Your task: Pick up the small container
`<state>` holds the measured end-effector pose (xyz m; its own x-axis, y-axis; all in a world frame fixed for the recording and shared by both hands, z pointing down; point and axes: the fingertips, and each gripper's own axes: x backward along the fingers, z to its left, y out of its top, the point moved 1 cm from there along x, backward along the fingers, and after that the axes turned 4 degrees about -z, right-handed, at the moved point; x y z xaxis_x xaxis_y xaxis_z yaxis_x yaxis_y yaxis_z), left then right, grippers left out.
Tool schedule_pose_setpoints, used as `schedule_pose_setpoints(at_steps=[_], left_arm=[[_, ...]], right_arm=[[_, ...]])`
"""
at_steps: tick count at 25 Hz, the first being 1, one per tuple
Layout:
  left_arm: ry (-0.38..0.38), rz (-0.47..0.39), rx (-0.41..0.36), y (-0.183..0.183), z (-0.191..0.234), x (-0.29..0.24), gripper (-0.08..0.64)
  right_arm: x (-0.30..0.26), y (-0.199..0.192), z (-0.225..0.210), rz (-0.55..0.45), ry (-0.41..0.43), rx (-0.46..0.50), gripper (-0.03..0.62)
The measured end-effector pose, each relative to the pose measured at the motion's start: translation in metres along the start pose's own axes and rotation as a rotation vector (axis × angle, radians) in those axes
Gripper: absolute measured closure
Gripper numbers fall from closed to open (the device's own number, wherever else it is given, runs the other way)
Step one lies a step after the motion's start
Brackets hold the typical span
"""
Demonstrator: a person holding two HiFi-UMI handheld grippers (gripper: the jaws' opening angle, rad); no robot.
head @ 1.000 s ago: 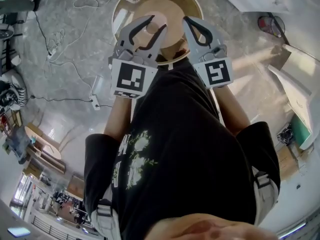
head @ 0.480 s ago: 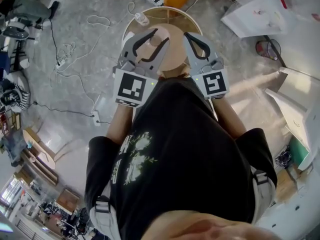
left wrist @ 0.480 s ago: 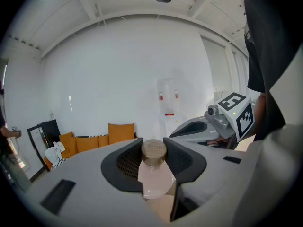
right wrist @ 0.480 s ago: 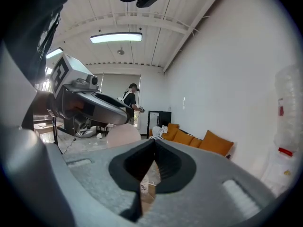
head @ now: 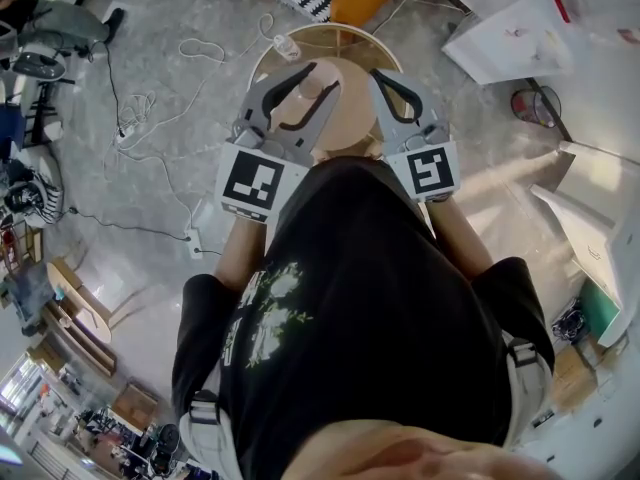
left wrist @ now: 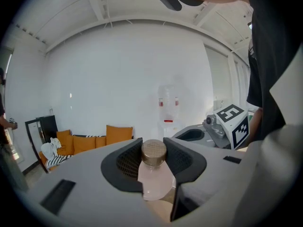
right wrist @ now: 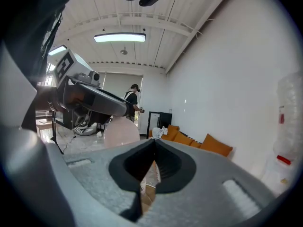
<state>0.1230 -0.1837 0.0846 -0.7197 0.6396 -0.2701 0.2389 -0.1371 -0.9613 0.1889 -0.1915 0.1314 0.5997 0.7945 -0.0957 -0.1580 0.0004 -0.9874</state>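
The small container [left wrist: 153,178] is a pale pink bottle with a bronze cap [left wrist: 154,152]. It sits upright between the dark pads of my left gripper [left wrist: 154,159], which is shut on its neck. In the head view the left gripper [head: 303,92] hangs over the round wooden table [head: 350,128] with the container [head: 322,92] in its jaws. My right gripper [head: 383,80] is beside it on the right, jaws shut with nothing in them. The right gripper view shows its jaws [right wrist: 153,150] meeting, and the pink container [right wrist: 121,132] under the left gripper [right wrist: 90,97].
Cables [head: 150,98] and a power strip [head: 193,230] lie on the grey floor at the left. White boards [head: 520,28] and boxes [head: 600,228] lie at the right. An orange sofa [left wrist: 94,141] stands by the far wall. A person [right wrist: 132,98] stands far off.
The head view has tilted, so the table and both grippers sit a little lower in the picture. The left gripper keeps its hold on the container; the right stays shut.
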Motion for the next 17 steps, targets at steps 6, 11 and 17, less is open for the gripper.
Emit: schedule_pose_setpoints(at_steps=[6, 11, 17], left_arm=[[-0.003, -0.007, -0.04, 0.001, -0.002, 0.004, 0.413], [0.014, 0.0, -0.013, 0.003, -0.014, 0.002, 0.413], [0.018, -0.002, -0.014, 0.006, -0.006, 0.008, 0.413]], right_arm=[[0.006, 0.0, 0.002, -0.001, 0.003, -0.006, 0.598], [0.018, 0.0, -0.002, -0.015, 0.001, -0.004, 0.598], [0.01, 0.007, 0.002, -0.012, 0.003, -0.003, 0.598]])
